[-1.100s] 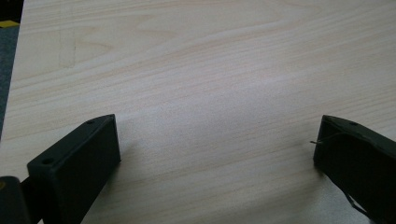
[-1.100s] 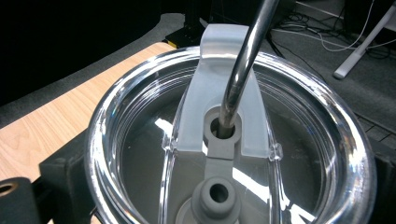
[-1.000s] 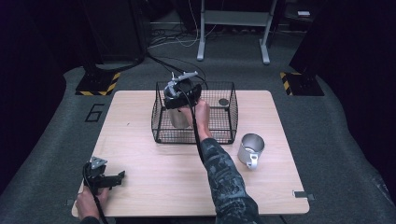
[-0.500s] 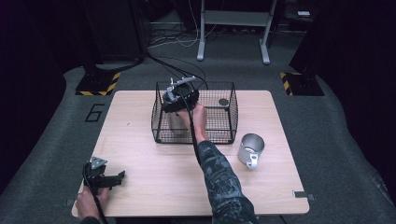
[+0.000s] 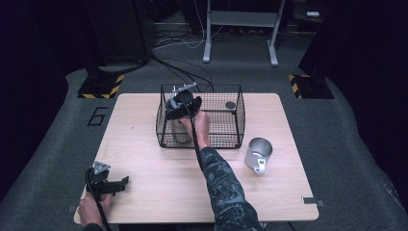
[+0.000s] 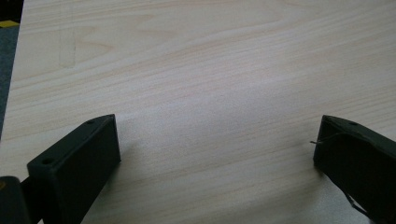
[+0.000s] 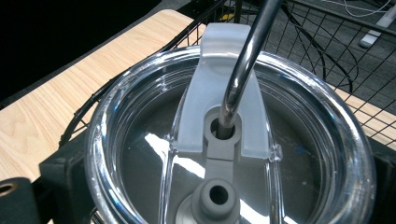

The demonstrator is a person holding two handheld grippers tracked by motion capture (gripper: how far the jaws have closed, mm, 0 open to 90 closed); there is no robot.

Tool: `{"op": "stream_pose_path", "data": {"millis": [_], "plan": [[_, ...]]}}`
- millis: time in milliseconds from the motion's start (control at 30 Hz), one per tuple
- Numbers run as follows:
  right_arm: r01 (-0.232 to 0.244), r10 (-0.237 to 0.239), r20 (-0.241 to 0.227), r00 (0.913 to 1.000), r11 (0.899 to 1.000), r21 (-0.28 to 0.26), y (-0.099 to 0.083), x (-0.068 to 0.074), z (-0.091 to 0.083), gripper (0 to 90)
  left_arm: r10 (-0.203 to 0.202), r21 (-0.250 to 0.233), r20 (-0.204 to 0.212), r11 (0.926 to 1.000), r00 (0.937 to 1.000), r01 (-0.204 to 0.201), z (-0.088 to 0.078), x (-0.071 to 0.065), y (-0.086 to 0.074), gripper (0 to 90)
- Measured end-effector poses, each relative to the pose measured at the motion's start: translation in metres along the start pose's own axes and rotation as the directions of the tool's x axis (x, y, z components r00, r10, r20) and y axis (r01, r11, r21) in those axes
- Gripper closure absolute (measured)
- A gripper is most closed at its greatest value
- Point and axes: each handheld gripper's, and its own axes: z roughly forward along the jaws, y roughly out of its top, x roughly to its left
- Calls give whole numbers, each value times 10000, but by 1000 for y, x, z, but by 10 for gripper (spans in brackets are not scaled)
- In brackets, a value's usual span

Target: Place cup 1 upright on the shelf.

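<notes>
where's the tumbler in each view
High view: the tumbler stands in the left end of the wire basket, under the right gripper.
Right gripper view: its clear lid with a metal straw sits close up between the jaws.
Left gripper view: bare tabletop between the open jaws.
Shared landmark: the basket's mesh and the light wood table.

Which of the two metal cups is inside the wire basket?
The lidded tumbler with the metal straw, at the right gripper. The handled mug stands outside on the table, lidless.
</notes>
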Motion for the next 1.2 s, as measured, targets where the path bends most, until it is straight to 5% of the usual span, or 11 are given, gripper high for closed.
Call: {"op": "stream_pose_path", "data": {"millis": [533, 1200], "plan": [[201, -204, 128, 9997, 9995, 244, -2, 4, 10, 34, -19, -3, 3, 10000, 10000, 19, 0, 0, 0, 3], [306, -303, -65, 9995, 9978, 582, -10, 5, 3, 25, -19, -6, 1, 10000, 10000, 19, 0, 0, 0, 3]]}}
